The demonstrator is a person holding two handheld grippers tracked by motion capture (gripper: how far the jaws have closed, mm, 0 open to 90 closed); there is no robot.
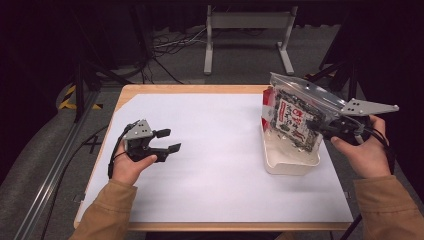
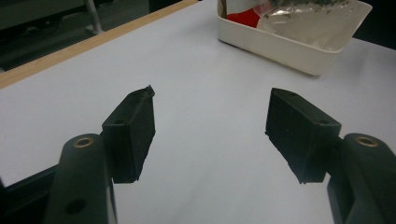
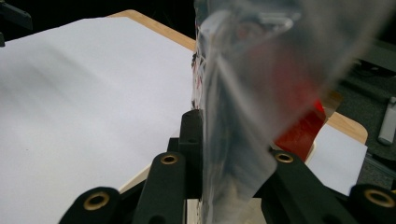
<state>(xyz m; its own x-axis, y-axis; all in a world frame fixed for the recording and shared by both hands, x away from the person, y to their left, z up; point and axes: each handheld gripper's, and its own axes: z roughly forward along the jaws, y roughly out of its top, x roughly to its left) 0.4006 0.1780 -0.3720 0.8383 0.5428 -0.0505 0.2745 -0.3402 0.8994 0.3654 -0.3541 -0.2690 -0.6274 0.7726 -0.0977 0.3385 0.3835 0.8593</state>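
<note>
Gripping a clear plastic bag [image 1: 295, 117] by its edge, the right gripper [image 1: 334, 129] holds it tilted above a white tray [image 1: 290, 162] at the table's [image 1: 200, 90] right side, jaws pinched on the film. Its red-and-white label carries print too small to read. The left gripper [image 1: 167, 141] rests apart over white paper [image 1: 215, 150], jaws wide and empty.

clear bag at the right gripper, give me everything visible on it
The clear plastic bag is glossy, with a sealed strip along its top edge, and packed with small dark pieces plus a red-and-white printed label. The right gripper is shut on its side, holding it tilted with its lower end in the white tray. Something red sits behind it in the tray.
</note>
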